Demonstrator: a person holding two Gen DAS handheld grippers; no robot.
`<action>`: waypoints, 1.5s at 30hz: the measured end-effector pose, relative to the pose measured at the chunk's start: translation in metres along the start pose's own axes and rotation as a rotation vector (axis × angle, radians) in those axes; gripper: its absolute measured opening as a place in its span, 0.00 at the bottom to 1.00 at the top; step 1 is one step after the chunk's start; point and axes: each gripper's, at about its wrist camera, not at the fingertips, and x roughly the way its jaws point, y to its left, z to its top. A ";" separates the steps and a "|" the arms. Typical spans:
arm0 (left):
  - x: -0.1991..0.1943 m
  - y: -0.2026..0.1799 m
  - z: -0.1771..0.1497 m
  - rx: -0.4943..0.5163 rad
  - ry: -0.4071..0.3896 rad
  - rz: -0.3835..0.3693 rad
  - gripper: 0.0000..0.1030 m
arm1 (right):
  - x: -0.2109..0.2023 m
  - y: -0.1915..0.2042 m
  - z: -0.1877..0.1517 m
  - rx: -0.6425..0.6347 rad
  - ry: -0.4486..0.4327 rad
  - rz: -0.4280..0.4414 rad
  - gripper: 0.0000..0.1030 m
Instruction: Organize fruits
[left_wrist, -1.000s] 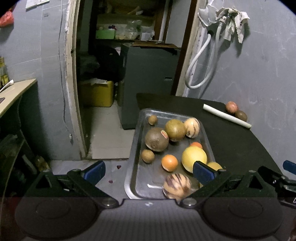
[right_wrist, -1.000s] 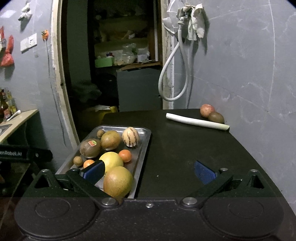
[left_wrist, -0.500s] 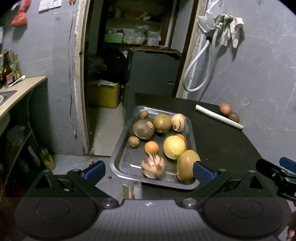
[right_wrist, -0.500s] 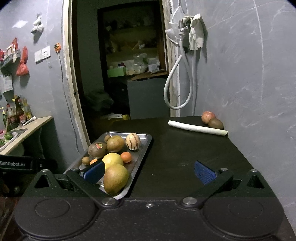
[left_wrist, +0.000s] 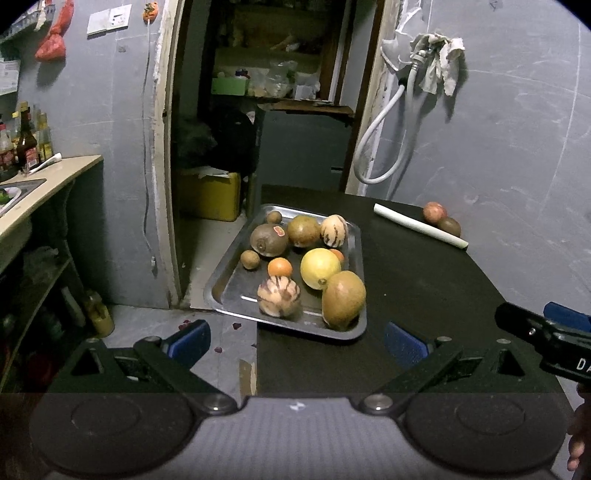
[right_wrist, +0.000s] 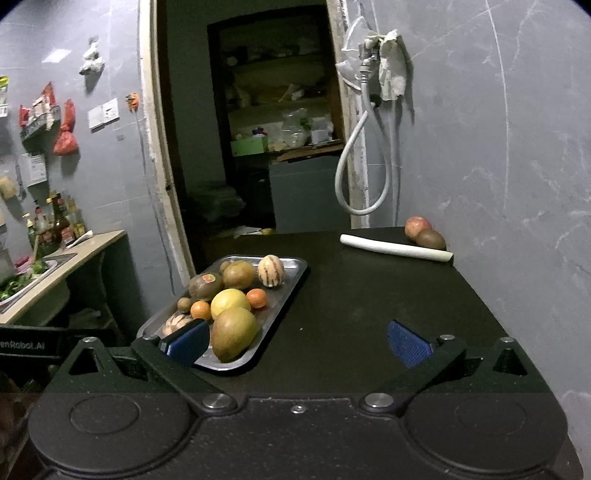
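Both grippers hang back at the near edge of the black table (right_wrist: 369, 295), empty. My left gripper (left_wrist: 295, 338) has its jaws spread wide, nothing between the blue pads; my right gripper (right_wrist: 297, 338) likewise, jaws apart, holding nothing.

Key relation: the steel tray (left_wrist: 225, 284) lies straight ahead of the left gripper and ahead-left of the right one. Its long axis runs away from me, and its left part seems to overhang the table edge. The left gripper is the nearer one, in my judgement.

Tray contents, near to far: a brown-green mango (left_wrist: 343, 304) at the near right corner, its long axis pointing roughly away from me; a striped melon (left_wrist: 279, 297) beside it on the left; a large yellow citrus (left_wrist: 319, 267); a small orange (left_wrist: 279, 266); a kiwi with a sticker (left_wrist: 269, 239); a second striped melon (left_wrist: 334, 230) near the far rim.

Far right, by the wall: a white stalk (right_wrist: 395, 249) lying crosswise, with a reddish fruit (right_wrist: 417, 228) and a dark fruit (right_wrist: 431, 239) touching just behind it. These two are outside the tray, probably the ones to collect; the right gripper sits better for that reach.
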 end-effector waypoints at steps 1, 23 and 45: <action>-0.003 -0.002 -0.002 -0.001 -0.002 0.005 0.99 | -0.002 0.000 -0.001 -0.005 -0.001 0.006 0.99; -0.018 -0.001 -0.027 -0.003 0.037 0.014 0.99 | -0.022 -0.008 -0.023 -0.011 0.035 0.049 0.99; -0.004 0.006 -0.033 -0.003 0.069 0.003 0.99 | -0.012 0.002 -0.032 -0.032 0.079 0.030 0.99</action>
